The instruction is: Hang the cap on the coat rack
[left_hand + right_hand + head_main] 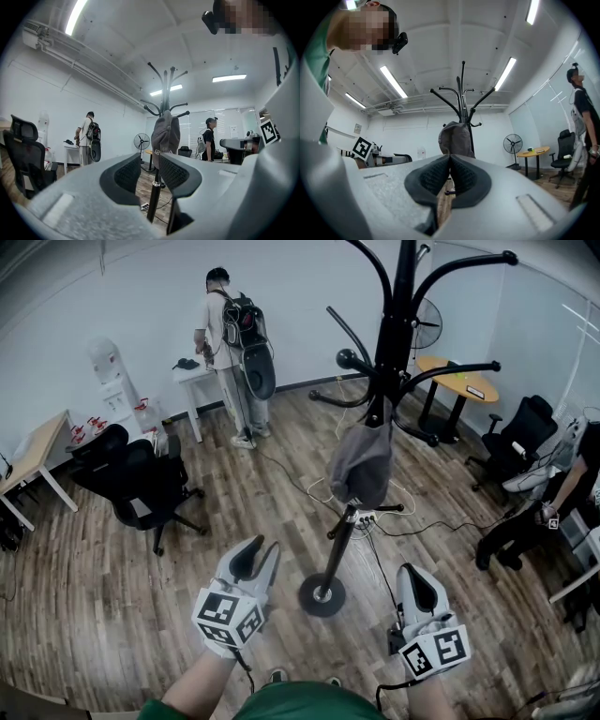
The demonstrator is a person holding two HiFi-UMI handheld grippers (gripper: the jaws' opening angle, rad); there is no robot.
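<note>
A grey cap (361,465) hangs from a lower hook of the black coat rack (398,324), which stands on a round base on the wooden floor. Both grippers are held low, in front of the rack and apart from it. My left gripper (253,554) is open with nothing between its pads; through the gap I see the cap (165,136) and the rack's pole (154,197). My right gripper (417,582) has its pads pressed together at the tips and holds nothing. Past them the cap (454,138) droops from the rack (463,93).
A person with a backpack (232,343) stands at a white table by the far wall. A black office chair (141,479) is to the left. A round yellow table (459,381), a fan (427,324) and a seated person (553,502) are to the right. Cables (366,518) lie by the rack's base.
</note>
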